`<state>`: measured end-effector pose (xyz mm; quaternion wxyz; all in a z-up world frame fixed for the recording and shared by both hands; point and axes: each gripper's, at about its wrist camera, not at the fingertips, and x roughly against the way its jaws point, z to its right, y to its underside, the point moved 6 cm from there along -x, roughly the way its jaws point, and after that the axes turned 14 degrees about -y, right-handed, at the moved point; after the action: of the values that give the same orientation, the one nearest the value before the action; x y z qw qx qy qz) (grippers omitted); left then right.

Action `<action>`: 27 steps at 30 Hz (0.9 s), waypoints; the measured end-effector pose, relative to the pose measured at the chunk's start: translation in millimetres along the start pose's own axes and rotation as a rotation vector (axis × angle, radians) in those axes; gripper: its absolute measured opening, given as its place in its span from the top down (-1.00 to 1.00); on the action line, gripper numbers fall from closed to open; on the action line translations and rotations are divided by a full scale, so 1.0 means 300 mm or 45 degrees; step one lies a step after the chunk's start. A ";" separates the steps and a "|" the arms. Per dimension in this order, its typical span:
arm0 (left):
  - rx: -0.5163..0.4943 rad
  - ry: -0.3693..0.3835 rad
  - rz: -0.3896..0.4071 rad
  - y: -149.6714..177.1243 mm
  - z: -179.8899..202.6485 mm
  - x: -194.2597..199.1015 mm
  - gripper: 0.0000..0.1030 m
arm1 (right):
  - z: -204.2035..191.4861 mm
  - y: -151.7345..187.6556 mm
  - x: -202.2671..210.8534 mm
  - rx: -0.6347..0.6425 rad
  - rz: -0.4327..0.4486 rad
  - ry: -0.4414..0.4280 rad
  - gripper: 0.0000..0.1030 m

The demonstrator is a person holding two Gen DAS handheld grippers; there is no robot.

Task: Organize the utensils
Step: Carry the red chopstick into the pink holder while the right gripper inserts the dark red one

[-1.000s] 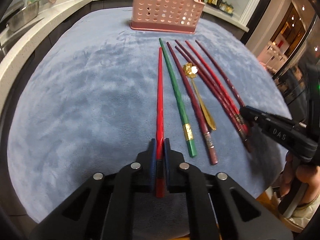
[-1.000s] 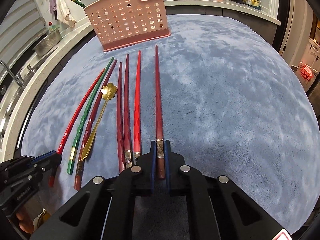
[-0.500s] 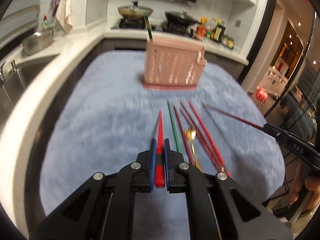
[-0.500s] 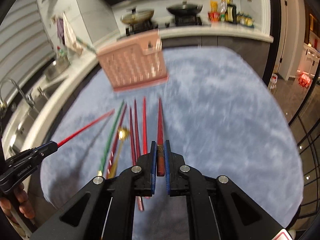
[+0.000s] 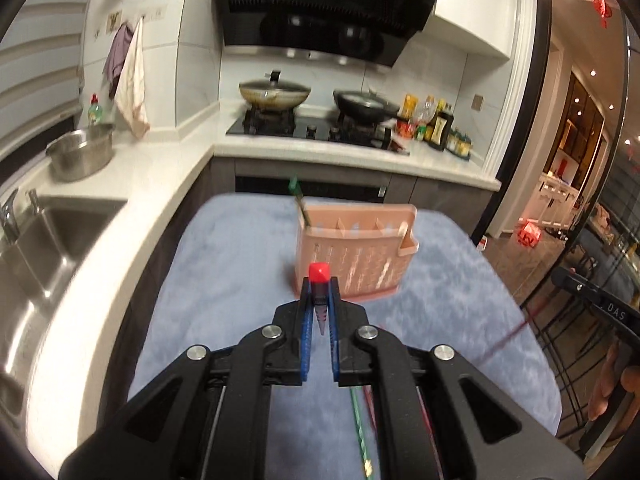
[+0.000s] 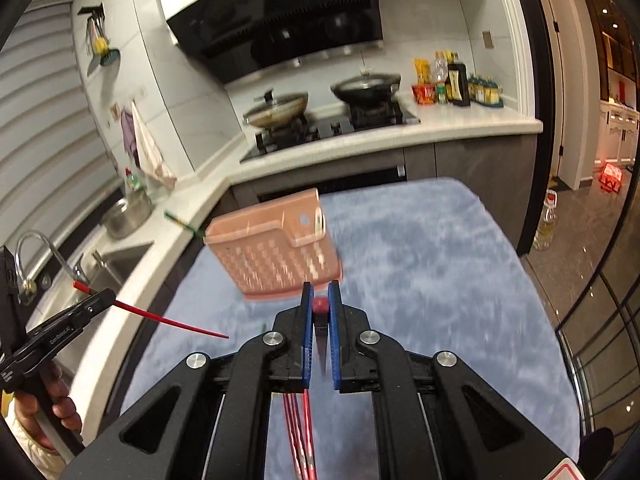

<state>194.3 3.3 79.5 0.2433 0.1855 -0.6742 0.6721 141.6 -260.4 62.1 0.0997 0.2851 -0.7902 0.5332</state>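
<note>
Home kitchen. Black range hood [image 5: 320,12] top centre, gas hob [image 5: 316,128] under it w/ a lidded pan [image 5: 274,94] and a dark wok [image 5: 366,106]. Sauce bottles [image 5: 434,126] right of the hob on the white countertop [image 5: 168,184]. Steel sink [image 5: 44,248] w/ tap at left edge, steel pot [image 5: 80,154] near it, towels [image 5: 128,80] on the wall, upper left.

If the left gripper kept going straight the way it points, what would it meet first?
Probably the perforated pink plastic utensil basket, directly ahead of the left gripper clamping a bright red chopstick; depth is unclear.
</note>
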 end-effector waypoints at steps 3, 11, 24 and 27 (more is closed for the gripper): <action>-0.001 0.013 0.063 -0.092 0.025 0.004 0.87 | -0.005 -0.084 -0.006 -0.003 0.047 -0.027 0.87; 0.012 0.018 0.188 -0.337 0.077 -0.001 0.87 | -0.028 -0.343 -0.050 -0.022 0.215 -0.107 0.87; 0.025 -0.019 0.214 -0.507 0.089 -0.094 0.87 | -0.099 -0.625 -0.266 -0.003 0.337 -0.165 0.87; 0.016 -0.026 0.181 -0.493 0.095 -0.137 0.87 | -0.087 -0.629 -0.342 -0.012 0.326 -0.159 0.87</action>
<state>310.9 -32.3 177.0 0.1868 0.1454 -0.6840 0.6900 326.8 -252.3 173.7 -0.0170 0.2142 -0.8273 0.5190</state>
